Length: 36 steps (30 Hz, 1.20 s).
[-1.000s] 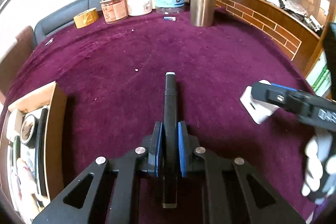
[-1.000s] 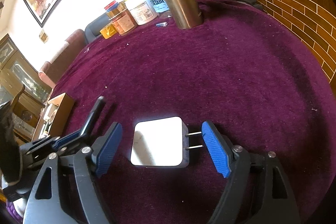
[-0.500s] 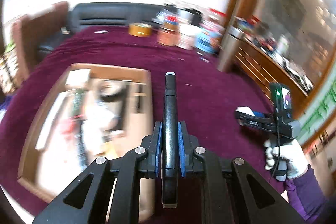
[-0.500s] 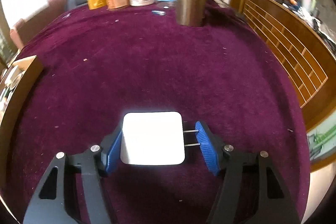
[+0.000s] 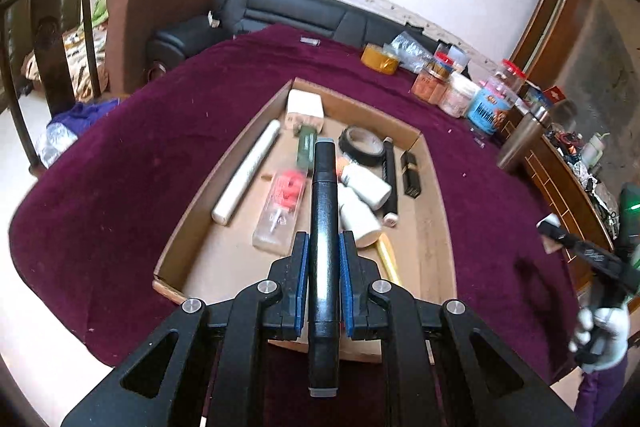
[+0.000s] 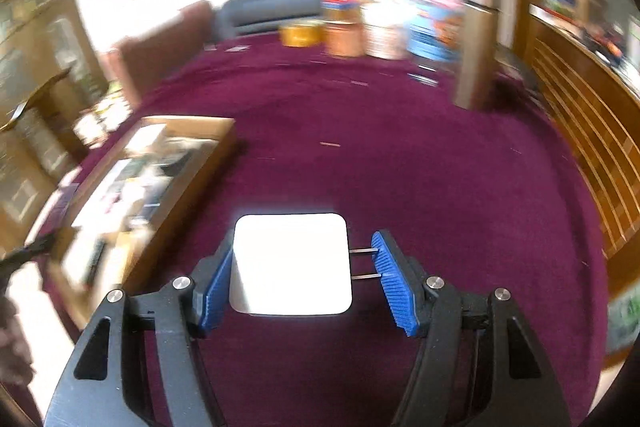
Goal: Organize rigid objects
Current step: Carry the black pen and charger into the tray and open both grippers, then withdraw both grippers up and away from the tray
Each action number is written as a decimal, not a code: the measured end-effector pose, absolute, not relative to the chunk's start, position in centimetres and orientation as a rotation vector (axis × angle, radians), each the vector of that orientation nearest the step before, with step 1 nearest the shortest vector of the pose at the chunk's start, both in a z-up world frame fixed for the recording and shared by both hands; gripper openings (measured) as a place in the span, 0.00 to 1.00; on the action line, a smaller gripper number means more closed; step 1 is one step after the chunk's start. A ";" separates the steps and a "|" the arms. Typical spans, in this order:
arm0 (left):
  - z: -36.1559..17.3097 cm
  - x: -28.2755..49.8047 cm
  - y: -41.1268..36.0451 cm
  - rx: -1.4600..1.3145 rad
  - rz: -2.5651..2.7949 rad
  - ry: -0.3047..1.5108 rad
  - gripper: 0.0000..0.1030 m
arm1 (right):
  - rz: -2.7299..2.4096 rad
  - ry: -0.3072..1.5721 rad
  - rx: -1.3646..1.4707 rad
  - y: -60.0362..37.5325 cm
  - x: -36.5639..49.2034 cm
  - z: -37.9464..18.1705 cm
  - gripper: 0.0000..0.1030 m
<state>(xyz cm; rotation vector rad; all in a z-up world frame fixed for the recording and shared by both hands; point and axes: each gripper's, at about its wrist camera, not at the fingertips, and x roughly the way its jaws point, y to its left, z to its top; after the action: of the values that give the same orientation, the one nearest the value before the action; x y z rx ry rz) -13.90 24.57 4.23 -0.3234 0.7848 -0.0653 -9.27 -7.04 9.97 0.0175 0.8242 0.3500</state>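
Observation:
My left gripper (image 5: 324, 251) is shut on a black marker (image 5: 323, 187), which sticks out forward over an open cardboard box (image 5: 435, 187) on the maroon tablecloth. The box holds several items: a white roll, a black tape ring, white bottles, a red-filled packet. My right gripper (image 6: 304, 245) is shut on a white plug charger (image 6: 292, 263). Its left pad presses the charger's body and its right pad meets the two metal prongs. The charger hangs above the cloth, right of the box (image 6: 192, 163). In the left wrist view the right gripper (image 5: 554, 227) shows at the far right, held by a gloved hand (image 5: 600, 331).
Jars and tubs (image 5: 460, 91) and a yellow tape roll (image 5: 380, 59) line the table's far side. A steel flask (image 6: 476, 47) stands near a brick-patterned wooden ledge (image 6: 580, 115) on the right. A sofa and chairs lie beyond the table edge.
The left gripper swung left with the marker, from bare cloth to above the box. The right gripper closed on the charger, lifted it off the cloth and moved left toward the box.

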 end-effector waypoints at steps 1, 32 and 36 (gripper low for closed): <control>3.8 -13.9 24.7 -0.320 -0.064 0.800 0.11 | 0.387 0.826 0.011 -5.8 -9.5 10.1 0.63; 6.0 -16.0 26.5 -0.372 0.047 0.688 0.55 | 0.558 0.908 -0.309 9.8 -9.6 5.4 0.66; 6.4 -16.4 26.0 -0.340 0.070 0.666 0.56 | 0.563 0.872 -0.241 8.6 -9.6 6.6 0.72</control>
<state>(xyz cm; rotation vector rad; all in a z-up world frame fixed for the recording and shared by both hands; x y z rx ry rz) -16.36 26.04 6.37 -0.3398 0.6659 0.0704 -9.56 8.61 6.57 -0.2410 0.8718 0.5630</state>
